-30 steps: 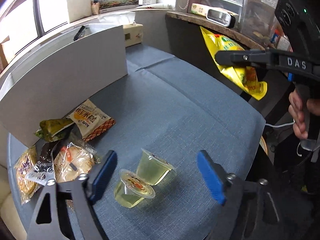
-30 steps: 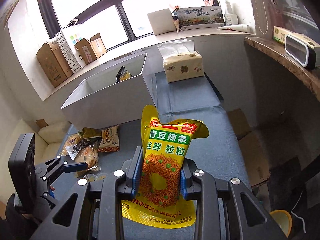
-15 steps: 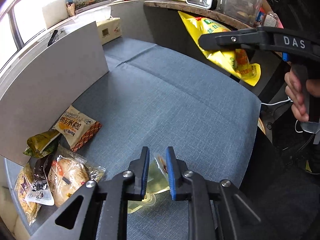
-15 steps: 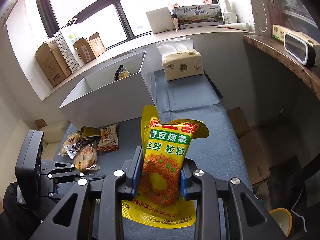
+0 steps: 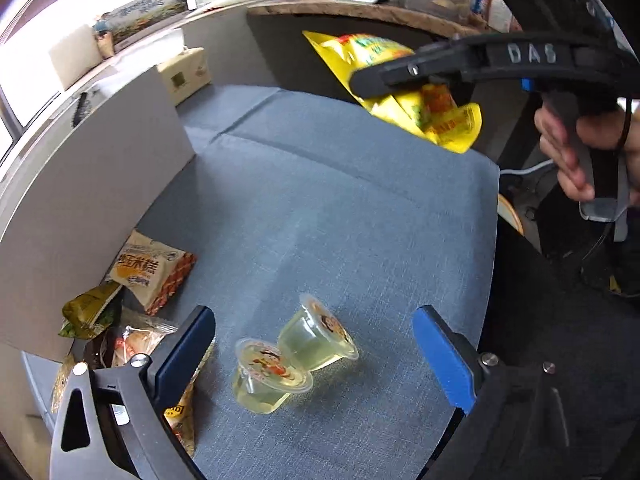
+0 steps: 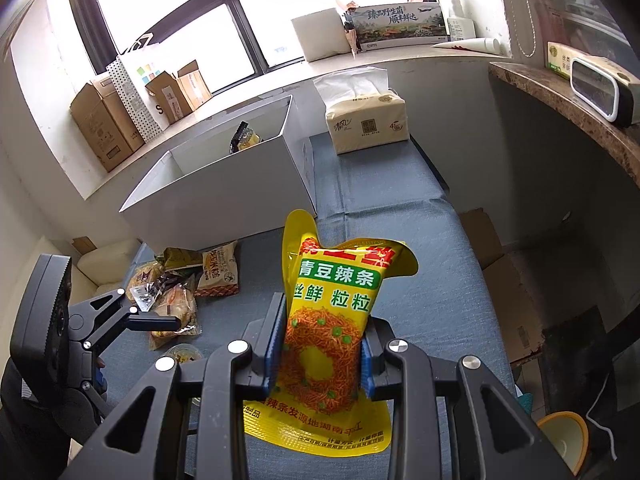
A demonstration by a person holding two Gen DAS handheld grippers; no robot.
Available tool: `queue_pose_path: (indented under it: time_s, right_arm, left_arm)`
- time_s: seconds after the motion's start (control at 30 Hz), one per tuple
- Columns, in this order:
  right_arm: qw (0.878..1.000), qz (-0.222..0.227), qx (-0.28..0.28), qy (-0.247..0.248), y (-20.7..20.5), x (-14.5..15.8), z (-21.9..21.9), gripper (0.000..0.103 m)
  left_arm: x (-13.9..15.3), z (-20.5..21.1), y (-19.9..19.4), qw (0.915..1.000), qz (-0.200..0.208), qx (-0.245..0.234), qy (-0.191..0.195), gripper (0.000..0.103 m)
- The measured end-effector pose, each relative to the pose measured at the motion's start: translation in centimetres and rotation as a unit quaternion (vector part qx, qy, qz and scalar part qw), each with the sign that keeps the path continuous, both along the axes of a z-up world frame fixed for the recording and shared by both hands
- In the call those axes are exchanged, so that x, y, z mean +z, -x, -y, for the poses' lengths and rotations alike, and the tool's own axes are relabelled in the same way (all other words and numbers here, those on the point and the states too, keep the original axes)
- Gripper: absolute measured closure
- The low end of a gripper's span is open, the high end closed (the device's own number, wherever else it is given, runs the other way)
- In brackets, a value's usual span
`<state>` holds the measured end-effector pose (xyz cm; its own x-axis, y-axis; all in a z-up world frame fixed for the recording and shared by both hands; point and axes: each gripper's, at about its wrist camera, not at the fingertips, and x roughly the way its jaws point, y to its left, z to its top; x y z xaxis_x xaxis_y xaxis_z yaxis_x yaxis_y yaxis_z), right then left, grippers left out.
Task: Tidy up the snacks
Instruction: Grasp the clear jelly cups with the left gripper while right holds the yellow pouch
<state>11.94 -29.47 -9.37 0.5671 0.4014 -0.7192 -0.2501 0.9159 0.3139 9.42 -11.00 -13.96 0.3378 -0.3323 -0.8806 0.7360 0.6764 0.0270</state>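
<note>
My left gripper [image 5: 316, 354] is open, its blue pads wide apart over two clear yellow jelly cups [image 5: 296, 354] that lie on the blue cloth [image 5: 320, 208]; one cup is tipped on its side. My right gripper [image 6: 320, 354] is shut on a yellow snack bag [image 6: 332, 320] and holds it upright above the cloth. That bag also shows in the left wrist view [image 5: 404, 84], held in the air at the far right. A white box [image 6: 224, 188] stands at the back left with one dark packet [image 6: 244, 140] inside.
A pile of small snack packets [image 5: 132, 296] lies against the white box's front wall, left of the jelly cups. A tissue pack [image 6: 366, 122] stands behind the box. A brown shelf [image 6: 568, 108] runs along the right. The cloth's right edge drops off.
My left gripper closed over the jelly cups half a second ago and has now opened wide again; the cups lie on the cloth. My right gripper keeps holding the yellow bag.
</note>
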Motion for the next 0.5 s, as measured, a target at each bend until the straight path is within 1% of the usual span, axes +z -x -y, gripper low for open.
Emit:
queue_pose_path:
  time_s: [0.1,0.17,0.2,0.23,0.27,0.3,0.33,0.4,0.43,0.47,0.5]
  right_arm:
    - [1.000,0.000,0.001,0.000,0.0,0.0,0.0,0.069]
    - [1.000,-0.001,-0.001,0.000,0.0,-0.1,0.1,0.069]
    - [1.000,-0.003,-0.003,0.000,-0.1,-0.1,0.1,0.069]
    - [1.000,-0.003,-0.004,-0.001,-0.1,-0.1,0.2,0.069]
    - [1.000,-0.004,-0.004,-0.001,-0.1,-0.1,0.2,0.069]
    - [1.000,-0.005,-0.005,-0.001,-0.1,-0.1,0.2,0.069]
    - [1.000,-0.005,-0.006,-0.002,-0.1,-0.1,0.2,0.069]
    - [1.000,-0.006,-0.006,-0.003,-0.1,-0.2,0.2,0.069]
    - [1.000,-0.006,-0.006,-0.004,-0.1,-0.2,0.2,0.069]
    - [1.000,-0.006,-0.006,-0.005,-0.1,-0.2,0.2,0.069]
    - [1.000,-0.006,-0.006,-0.004,-0.1,-0.2,0.2,0.069]
  left_arm:
    - [-0.9,1.0,0.0,0.9989,0.006,-0.034,-0.032,0.002]
    - [-1.2,1.4,0.2,0.9971,0.009,-0.065,-0.040,0.002]
    - [-1.2,1.5,0.3,0.9958,0.015,-0.079,-0.042,0.008]
    - [-1.2,1.6,0.4,0.9944,0.022,-0.092,-0.047,0.024]
    - [-1.4,1.8,0.4,0.9928,0.023,-0.102,-0.058,0.033]
    - [-1.7,1.9,0.3,0.9912,0.021,-0.108,-0.074,0.052]
    - [-2.0,2.3,0.1,0.9900,0.020,-0.110,-0.085,0.056]
    - [-1.8,2.2,-0.1,0.9900,0.016,-0.114,-0.082,0.058]
    - [-1.7,2.1,-0.2,0.9907,0.015,-0.111,-0.077,0.063]
    - [-1.4,1.8,-0.5,0.9920,0.014,-0.106,-0.068,0.065]
    - [-1.1,1.5,-0.8,0.9934,0.012,-0.100,-0.054,0.070]
